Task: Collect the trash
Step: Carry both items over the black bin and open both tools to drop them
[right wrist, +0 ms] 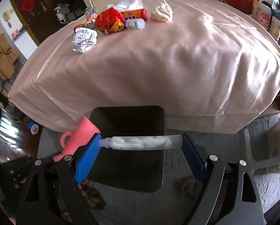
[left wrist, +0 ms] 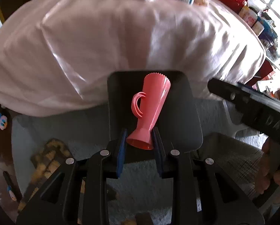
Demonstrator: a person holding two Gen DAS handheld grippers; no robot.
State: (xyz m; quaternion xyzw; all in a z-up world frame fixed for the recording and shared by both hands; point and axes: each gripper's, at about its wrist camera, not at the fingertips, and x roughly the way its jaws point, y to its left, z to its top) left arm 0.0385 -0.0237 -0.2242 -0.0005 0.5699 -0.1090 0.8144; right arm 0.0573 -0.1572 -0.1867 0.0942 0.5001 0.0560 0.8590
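Raised letters reading "DAS" show on the right gripper's black body at the right edge of the left wrist view; print on the crumpled paper [right wrist: 84, 39] at upper left of the right wrist view is too small to read. The left gripper [left wrist: 139, 142] clamps the base of a pink plastic cup [left wrist: 150, 111] over a black bin [left wrist: 188, 116] at frame centre. The right gripper [right wrist: 140, 144], jaws wide, pinches a clear tube stuffed with tissue [right wrist: 145, 142] end to end above that bin [right wrist: 128, 161].

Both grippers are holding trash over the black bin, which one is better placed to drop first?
Probably the right gripper: its clear tube hangs squarely over the black bin. The left gripper holds its pink cup over the bin too, but tilted.
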